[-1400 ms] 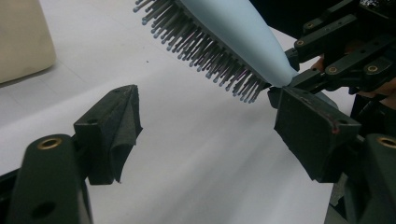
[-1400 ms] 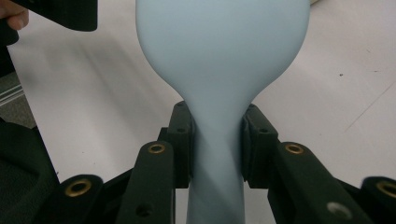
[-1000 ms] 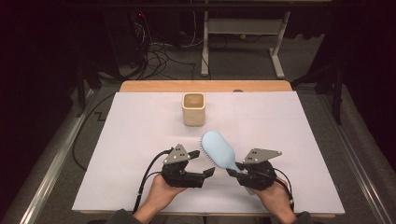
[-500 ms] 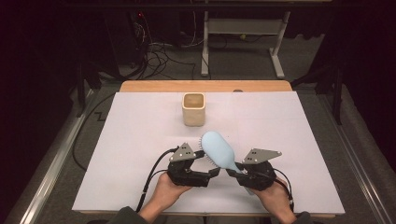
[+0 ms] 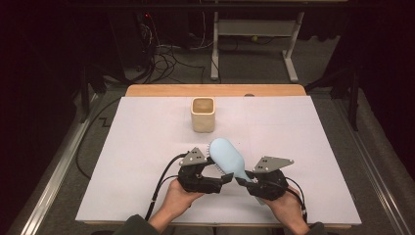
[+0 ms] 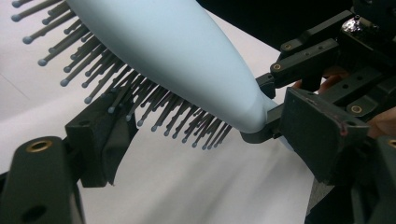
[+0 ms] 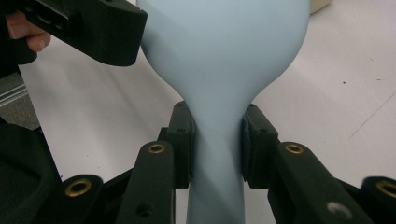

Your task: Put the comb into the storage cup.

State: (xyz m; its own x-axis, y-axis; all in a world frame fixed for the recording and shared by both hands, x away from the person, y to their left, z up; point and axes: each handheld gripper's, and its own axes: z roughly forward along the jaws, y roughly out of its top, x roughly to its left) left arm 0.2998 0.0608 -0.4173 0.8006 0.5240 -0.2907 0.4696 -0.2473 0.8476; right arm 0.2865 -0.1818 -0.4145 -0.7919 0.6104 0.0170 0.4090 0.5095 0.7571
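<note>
From the high view, a pale blue hairbrush (image 5: 228, 157) sits at about 6 o'clock on the white table (image 5: 147, 127), just below its centre, raised off the surface and slanting from its broad head at 11 o'clock down to its handle at 5 o'clock. The right gripper (image 5: 243, 180) has the handle; the left gripper (image 5: 226, 177) comes in from 9 o'clock, its tips just beside the lower edge of the head. A beige cup (image 5: 203, 114) stands at 12 o'clock from the brush, well apart from it and upright.

That view is too coarse to show the grip. The right gripper view settles it: both black pads press flat against the narrow neck of the hairbrush (image 7: 219, 93), one at 9 o'clock and one at 3 o'clock, with the smooth back of the head facing the camera. The left gripper's jaw crosses the corner at 10 o'clock there, with a fingertip (image 7: 28, 35) behind it.

The left gripper view gives the other face: the bristles of the hairbrush (image 6: 177, 56), dark pins with small ball tips, point down towards 7 o'clock. The left gripper's jaws stand well apart, one under the bristles at 8 o'clock and the other at 3 o'clock by the neck; a few pins seem to graze the lower pad, though I cannot tell for certain. The right gripper (image 6: 266, 119) shows at 2 o'clock, clamped on the neck.
</note>
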